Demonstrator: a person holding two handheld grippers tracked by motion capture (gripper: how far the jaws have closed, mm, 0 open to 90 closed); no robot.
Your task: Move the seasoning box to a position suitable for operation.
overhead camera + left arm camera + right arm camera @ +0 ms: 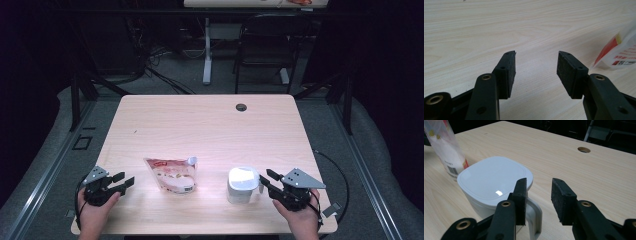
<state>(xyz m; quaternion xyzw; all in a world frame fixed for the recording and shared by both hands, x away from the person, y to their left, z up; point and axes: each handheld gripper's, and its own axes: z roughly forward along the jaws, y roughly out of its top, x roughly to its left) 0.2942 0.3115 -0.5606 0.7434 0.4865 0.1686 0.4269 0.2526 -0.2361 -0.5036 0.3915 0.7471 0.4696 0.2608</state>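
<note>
Wooden table (210,125), big and pale. White lidded container (243,184) stands near the front edge, w/ its handle (534,217) facing the right gripper (264,181). That claw's jaws are apart, nothing pinched; the handle sits just beside one jaw. Snack pouch (172,175) lies left of the container. Left gripper (125,181) sits just left of the pouch, jaws apart, bare wood btwn them.

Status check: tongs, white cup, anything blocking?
Left tongs open, over bare table. Right tongs open at white lidded cup, handle between them, ungripped. Snack pouch stands apart; nothing blocking.
</note>
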